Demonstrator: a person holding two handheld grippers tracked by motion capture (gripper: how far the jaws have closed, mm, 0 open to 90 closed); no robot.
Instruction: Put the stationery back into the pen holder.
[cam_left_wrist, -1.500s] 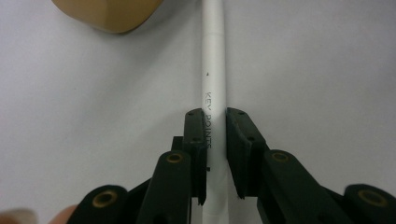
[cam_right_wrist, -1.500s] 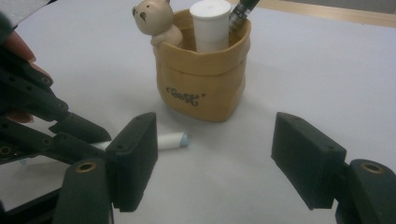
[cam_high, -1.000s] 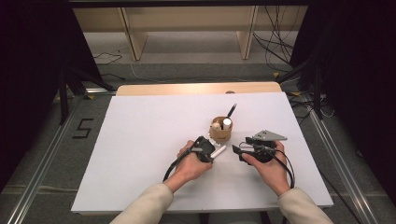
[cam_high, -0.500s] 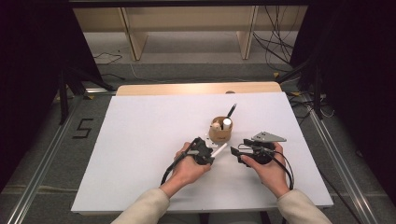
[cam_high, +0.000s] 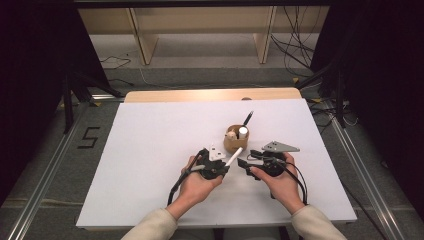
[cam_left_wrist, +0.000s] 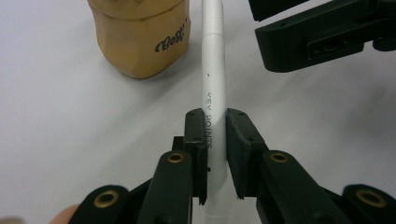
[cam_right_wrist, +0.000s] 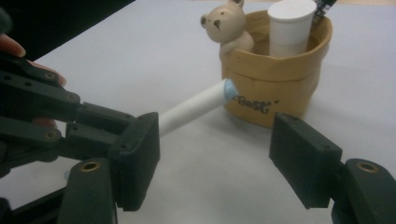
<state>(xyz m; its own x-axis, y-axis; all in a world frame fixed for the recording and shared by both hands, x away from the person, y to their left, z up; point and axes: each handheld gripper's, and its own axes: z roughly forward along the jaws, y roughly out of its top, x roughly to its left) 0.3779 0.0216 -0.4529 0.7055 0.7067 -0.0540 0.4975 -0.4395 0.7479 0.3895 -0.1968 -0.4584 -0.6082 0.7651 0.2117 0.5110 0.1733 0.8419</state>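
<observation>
Left gripper (cam_left_wrist: 215, 135) clamps a white pen (cam_left_wrist: 213, 88) just beside the bear-trimmed holder cup (cam_high: 236, 140); right gripper (cam_right_wrist: 215, 158) waits open. Lift the tip above the rim before lowering.

White pen (cam_left_wrist: 212, 93): top end cut off by upper frame edge in left gripper view, rear end hidden between the left gripper (cam_left_wrist: 215, 140) pads and body. Print on barrel partly covered by the jaws, only "VEY POINT" readable. Holder cup (cam_left_wrist: 140, 35) rim cropped at the top there. In right gripper view, dark pen (cam_right_wrist: 325, 6) in the cup is cropped to a sliver; cup lettering blurred. Right gripper (cam_right_wrist: 215, 158) jaws cut off by bottom edge.
</observation>
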